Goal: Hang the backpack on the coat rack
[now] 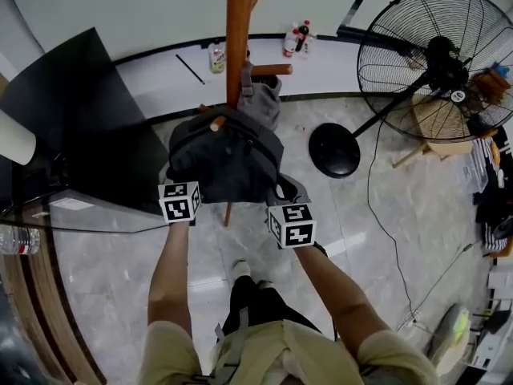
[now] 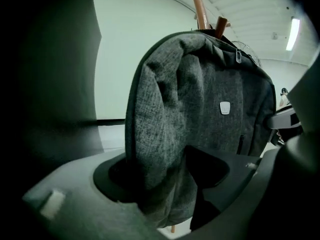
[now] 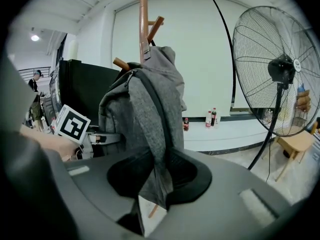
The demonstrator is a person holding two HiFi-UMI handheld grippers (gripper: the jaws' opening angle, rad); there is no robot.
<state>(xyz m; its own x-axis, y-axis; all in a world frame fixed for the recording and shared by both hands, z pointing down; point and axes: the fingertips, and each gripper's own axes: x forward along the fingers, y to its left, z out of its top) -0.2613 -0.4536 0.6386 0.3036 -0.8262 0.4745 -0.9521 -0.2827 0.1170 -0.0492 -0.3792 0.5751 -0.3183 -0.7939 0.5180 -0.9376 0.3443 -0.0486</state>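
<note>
the person's two forearms reach up from 6 o'clock in the head view, a marker cube on each tool

the left gripper (image 1: 185, 184) sits at the backpack's (image 1: 228, 155) lower corner on the 9 o'clock side; in its own view the left gripper (image 2: 165, 186) has its jaws spread wide, with a loose fold of the grey fabric (image 2: 200, 99) hanging between them and not pinched

the right gripper (image 1: 287, 203) is at the bag's other lower corner, toward 4 o'clock of the bag; in its own view the right gripper (image 3: 157, 184) has its jaws narrow, clamped on a thin hanging edge of the backpack (image 3: 145, 114)

the backpack is off the floor, upright against the pole of the wooden coat rack (image 1: 238, 30), just past both tools toward 12 o'clock. a short peg (image 1: 218, 123) pokes out at its top, and its upper part is bunched against the pole (image 3: 144, 19); which peg bears its loop i cannot tell

further out, a black panel (image 1: 80, 111) stands at 9 to 10 o'clock, the fan's round base (image 1: 334, 149) rests on the marble floor at 2 o'clock of the bag, and the big fan (image 1: 437, 62) tilts at 2 o'clock. a few bottles (image 1: 296, 38) stand by the wall at 12 to 1 o'clock
</note>
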